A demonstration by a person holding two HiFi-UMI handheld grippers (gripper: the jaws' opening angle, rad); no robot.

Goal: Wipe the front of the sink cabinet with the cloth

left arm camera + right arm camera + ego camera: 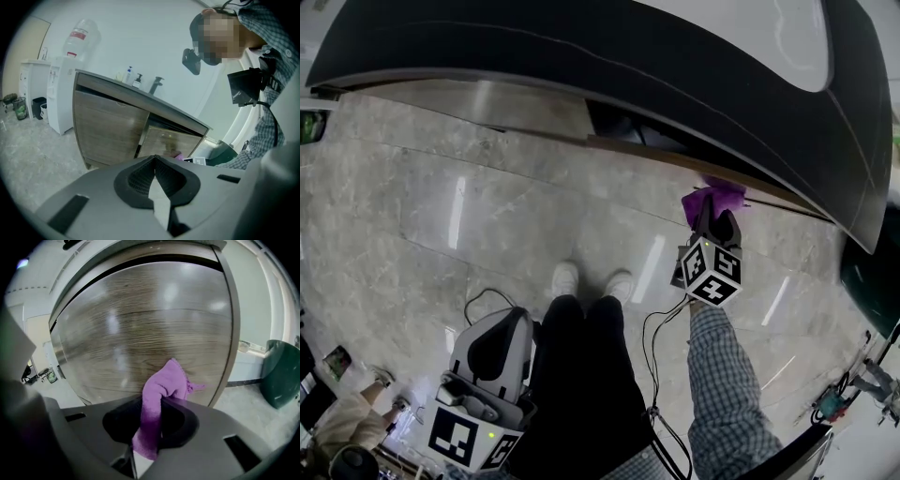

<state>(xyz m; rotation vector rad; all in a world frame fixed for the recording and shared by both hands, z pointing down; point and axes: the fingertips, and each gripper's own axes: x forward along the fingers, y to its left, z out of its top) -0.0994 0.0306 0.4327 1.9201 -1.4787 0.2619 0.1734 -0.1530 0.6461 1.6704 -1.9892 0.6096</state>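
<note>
A purple cloth (pixel 161 394) is pinched in my right gripper (pixel 152 416), which is shut on it. The cloth's free end presses against the wood-grain door of the sink cabinet (pixel 140 329). In the head view the right gripper (pixel 712 230) holds the cloth (pixel 715 197) at the cabinet front (pixel 694 161), under the dark countertop (pixel 581 56). My left gripper (pixel 487 375) hangs low at my left side, away from the cabinet. Its jaws are closed together with nothing between them (pixel 154 176). From the left gripper view the whole cabinet (pixel 112 131) shows.
My feet (pixel 591 279) stand on the marble floor in front of the cabinet. A dark green bin (pixel 281 373) stands right of the cabinet. Soap bottles and a tap (pixel 154 85) sit on the countertop. A water dispenser (pixel 70 70) stands far left.
</note>
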